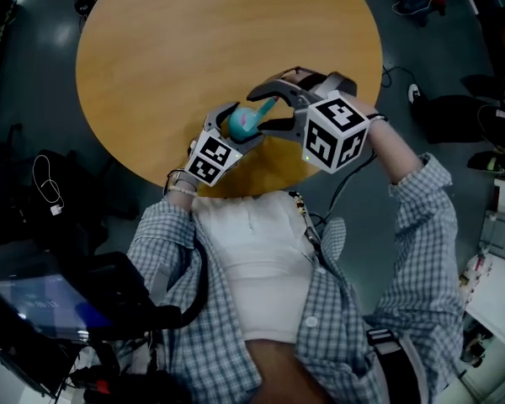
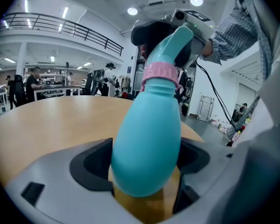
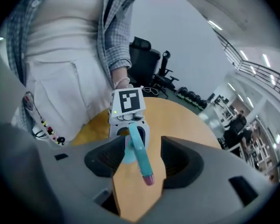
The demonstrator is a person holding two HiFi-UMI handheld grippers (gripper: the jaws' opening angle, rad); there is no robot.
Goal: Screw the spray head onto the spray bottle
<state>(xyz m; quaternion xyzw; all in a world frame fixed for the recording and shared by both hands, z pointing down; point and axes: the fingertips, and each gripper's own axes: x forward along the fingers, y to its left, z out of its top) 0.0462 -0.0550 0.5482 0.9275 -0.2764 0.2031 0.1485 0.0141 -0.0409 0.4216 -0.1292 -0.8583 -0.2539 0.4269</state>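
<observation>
A teal spray bottle (image 1: 242,123) is held over the near edge of the round wooden table (image 1: 194,40), with my left gripper (image 1: 238,131) shut on its body. In the left gripper view the bottle (image 2: 147,139) fills the space between the jaws. A pink collar (image 2: 157,72) rings its neck, and the teal spray head (image 2: 175,43) sits on top. My right gripper (image 1: 273,108) stands open around the spray head. In the right gripper view the head (image 3: 137,148) and its pink nozzle tip (image 3: 148,178) lie between the jaws with a gap on each side.
The person's checked shirt (image 1: 404,251) and body sit right at the table's near edge. A dark bag and a screen (image 1: 42,301) lie at the lower left. Cables and shoes (image 1: 417,2) are on the floor beyond. People (image 2: 35,78) stand far off in the hall.
</observation>
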